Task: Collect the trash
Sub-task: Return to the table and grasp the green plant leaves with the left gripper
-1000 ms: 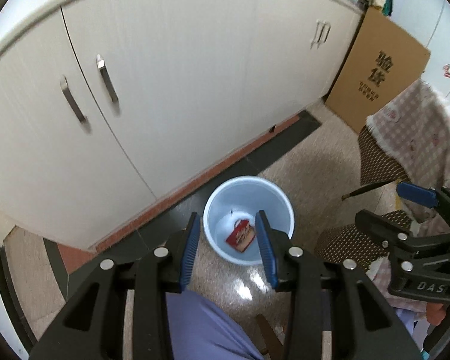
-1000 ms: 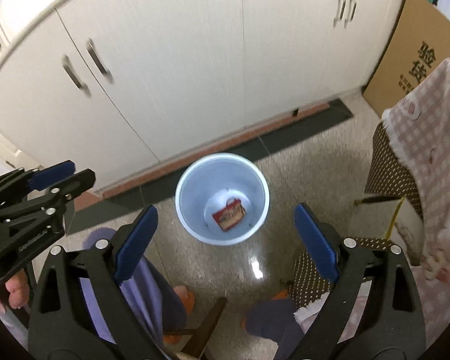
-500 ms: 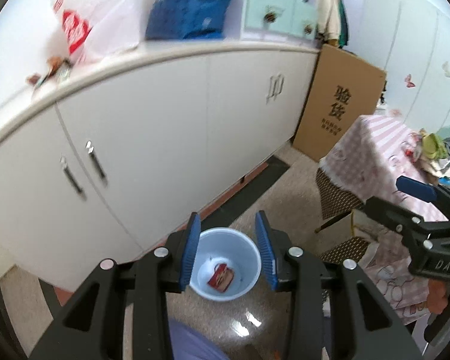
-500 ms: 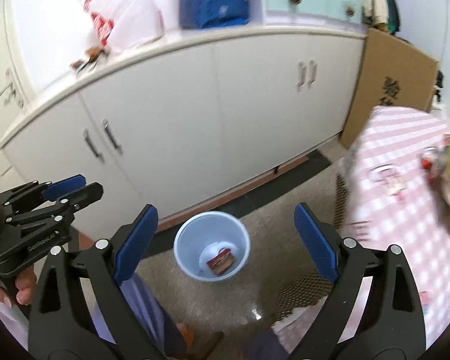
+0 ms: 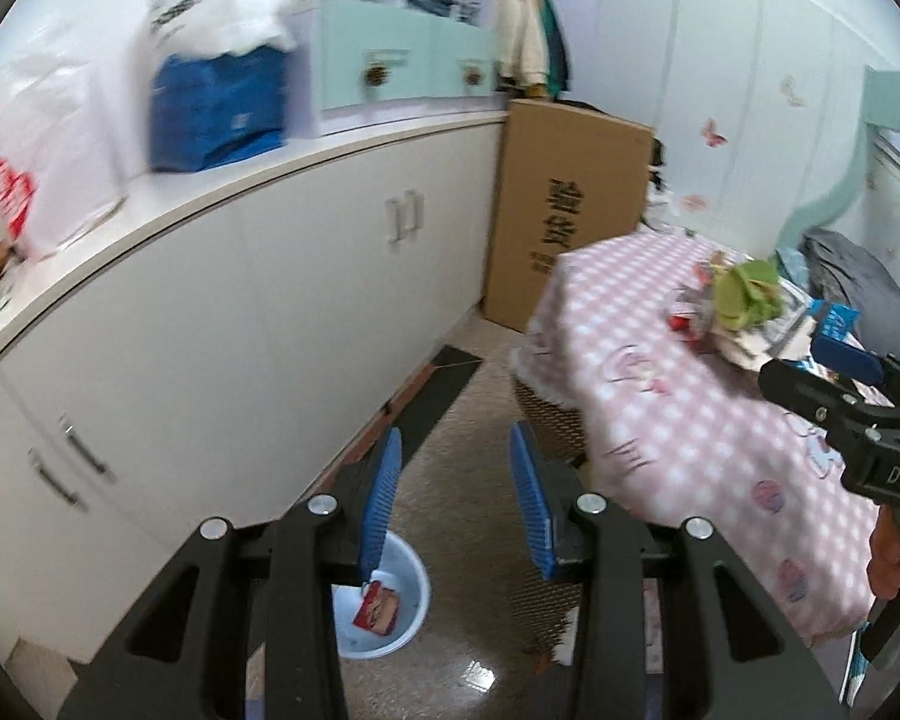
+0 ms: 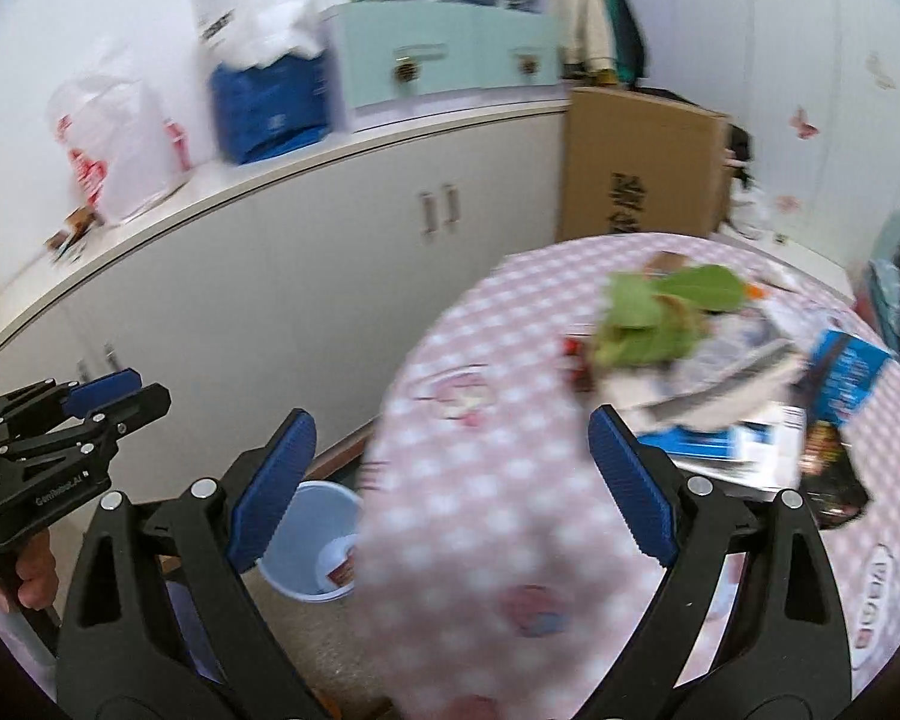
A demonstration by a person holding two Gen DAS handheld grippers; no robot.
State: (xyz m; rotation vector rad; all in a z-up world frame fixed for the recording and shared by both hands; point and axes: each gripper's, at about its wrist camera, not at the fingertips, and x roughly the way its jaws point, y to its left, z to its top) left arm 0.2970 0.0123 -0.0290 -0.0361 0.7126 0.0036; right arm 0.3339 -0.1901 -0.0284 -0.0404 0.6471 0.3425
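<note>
Right now both grippers are empty: left gripper (image 5: 453, 504) has its jaws part-way apart with nothing between the pads, right gripper (image 6: 450, 489) stands wide, also holding nothing. Through the left jaws you see bare floor, and below them the pale blue bucket (image 5: 411, 618) on the floor beside the white cabinet (image 5: 258, 312), with one red wrapper (image 5: 378, 606) already lying in it. Right wrist view shows the same bucket (image 6: 297, 546) low, partly hidden by the edge of the table with the pink checked cloth (image 6: 480, 480). Remaining trash is piled on that table: green leaves (image 6: 660, 306), papers (image 6: 720, 384), a blue packet (image 6: 846, 372), a dark wrapper (image 6: 828, 468), small red bits (image 6: 576, 354). Frames are motion-blurred, so I can't tell the items apart any better. My read: between a drop and the next pick, one piece binned, most left. Next move calls for bringing one gripper down onto the pile, choosing a single piece at the edge, closing on it without dragging the cloth or scattering the leaves. Versus a second ago: both cameras then looked steeply down at the bucket and cabinet doors; now they've swung up and over so the countertop bags and the table fill the view, bucket has slid to the bottom of frame. Jaw gaps look unchanged on both.
</note>
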